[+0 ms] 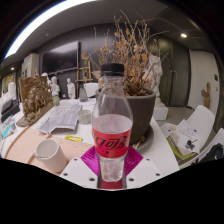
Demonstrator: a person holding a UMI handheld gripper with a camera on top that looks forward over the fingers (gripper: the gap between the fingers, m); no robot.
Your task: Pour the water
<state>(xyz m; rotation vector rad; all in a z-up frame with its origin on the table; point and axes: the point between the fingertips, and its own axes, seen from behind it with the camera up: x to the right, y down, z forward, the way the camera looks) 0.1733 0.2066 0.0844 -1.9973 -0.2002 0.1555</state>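
Observation:
A clear plastic bottle [112, 118] with a black cap and a red label stands upright between my fingers. Its lower part is clear, and I cannot tell its water level. My gripper [112, 162] is shut on the bottle's lower part, and a magenta pad [91, 160] presses on each side. A white cup [47, 153] stands on the table [25, 148], to the left of the fingers and a little ahead of them. Whether the cup holds anything is hidden.
A dark pot with dried branches [140, 105] stands right behind the bottle. Papers and a plastic bag [60, 120] lie beyond the cup. Boxes and papers [195, 135] crowd the right side. A window and shelves fill the far left.

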